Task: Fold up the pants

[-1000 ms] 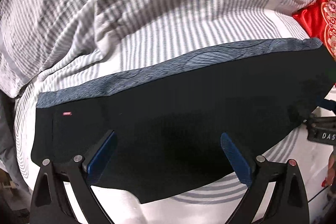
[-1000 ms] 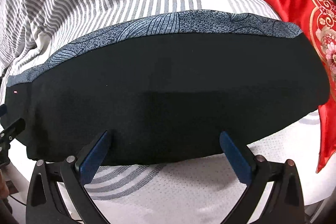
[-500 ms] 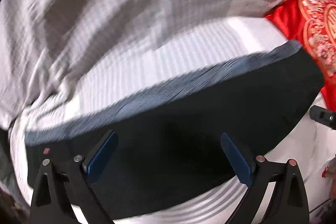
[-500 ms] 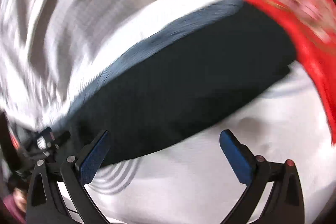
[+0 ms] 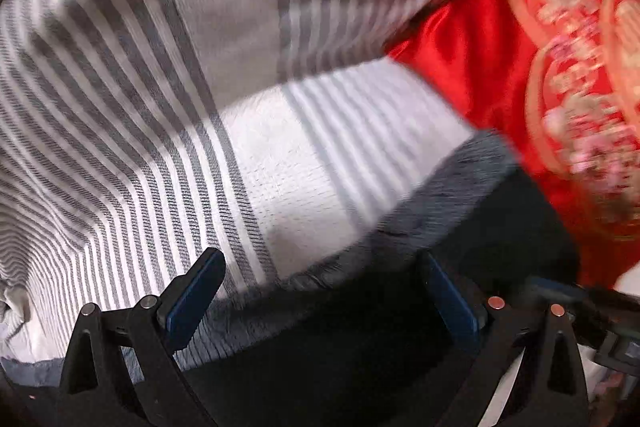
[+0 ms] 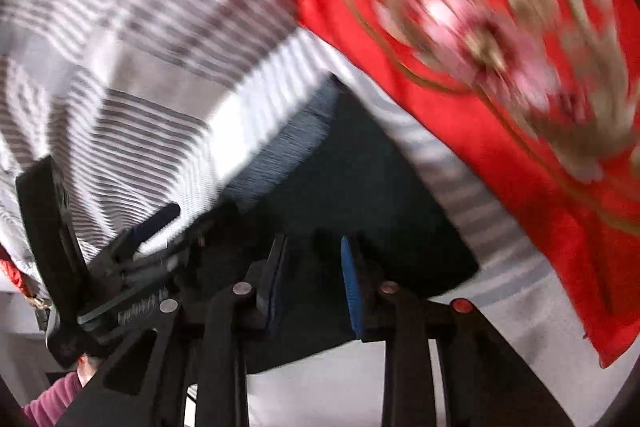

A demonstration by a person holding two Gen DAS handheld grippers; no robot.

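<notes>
The pants [image 5: 500, 251] are a dark, already partly folded bundle with a blue-grey patterned waistband [image 5: 436, 199] along one long edge. They lie flat on the striped bed sheet [image 5: 280, 163], with one end just beside the red embroidered cushion [image 5: 560, 107]. The cloth looks soft, light and limp, so it will probably sag and slide when lifted by one point alone. The stacked layers may also slip apart unless all of them are pinched together. The best hold appears to be at the short end nearest the cushion, gripping the whole thickness at a corner, with the other corner of that end taken too so the edge stays straight.

In the right wrist view, the right hand-held gripper [image 6: 312, 279] is low over the pants at their near edge by the cushion end. Its jaws are closing and already narrow, with dark cloth in the gap between the blue pads [image 6: 349, 291]. Blur hides whether the pads press on it yet.

The left hand-held gripper [image 5: 320, 295] stands wide open and holds nothing. It hovers over the waistband edge, with one blue pad above the sheet and the other above the dark cloth.
</notes>
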